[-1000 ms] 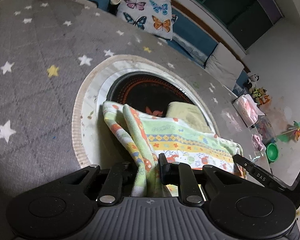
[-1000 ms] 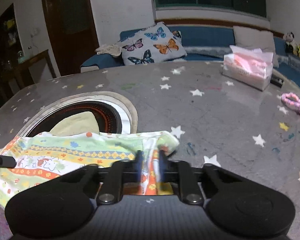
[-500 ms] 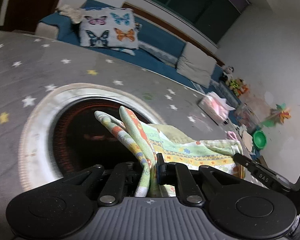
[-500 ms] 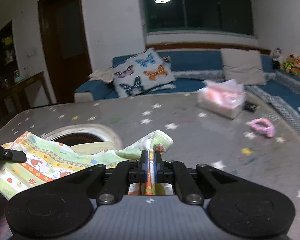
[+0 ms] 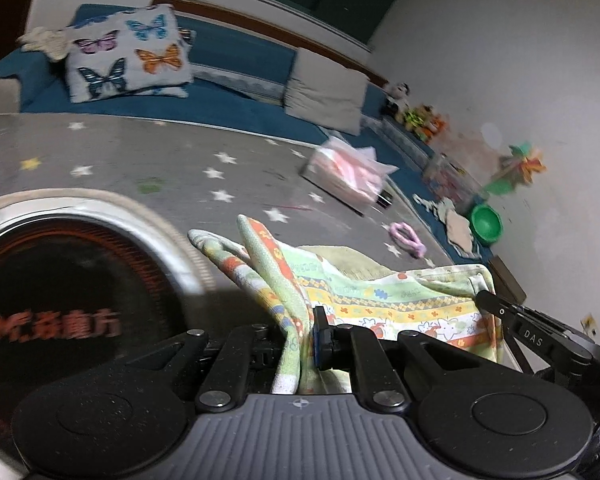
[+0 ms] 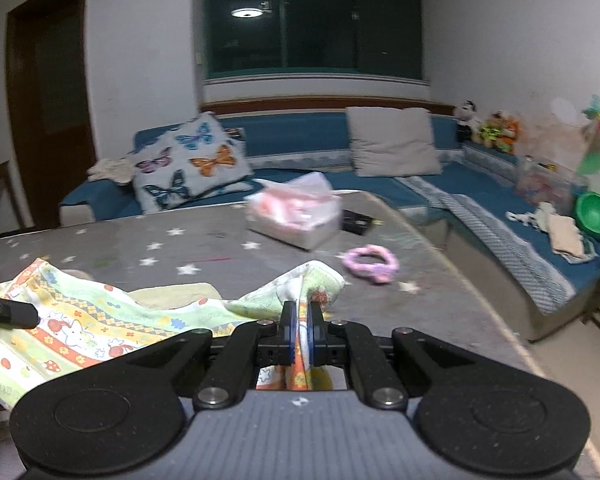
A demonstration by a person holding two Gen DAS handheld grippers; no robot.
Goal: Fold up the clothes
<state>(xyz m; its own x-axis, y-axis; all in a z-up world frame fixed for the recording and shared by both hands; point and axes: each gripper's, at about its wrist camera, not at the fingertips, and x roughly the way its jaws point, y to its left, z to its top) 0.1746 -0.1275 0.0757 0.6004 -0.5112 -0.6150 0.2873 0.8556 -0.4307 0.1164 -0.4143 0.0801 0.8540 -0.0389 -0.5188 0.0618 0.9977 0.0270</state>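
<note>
The patterned cloth [image 5: 384, 296], light green with orange and yellow bands and small animals, hangs between the two tools above the grey star tablecloth [image 5: 220, 168], near the round dark cooktop [image 5: 60, 312] in the table. It sags in the middle, and a plain yellowish layer shows behind its upper edge. The left gripper [image 5: 300, 336] is clamped on one bunched corner, and the fabric stands up in folds in front of its jaws. The right gripper [image 6: 299, 328] is pressed together on the opposite corner, with a small peak of cloth above the blue pads [image 6: 286, 330]. I judge that the step in hand is lifting and stretching the garment by two corners. The next move probably calls for carrying both corners forward together and laying them on the far edge, with even tension, well away from the pink ring [image 6: 371, 263] and the tissue pack [image 6: 296, 212]
</note>
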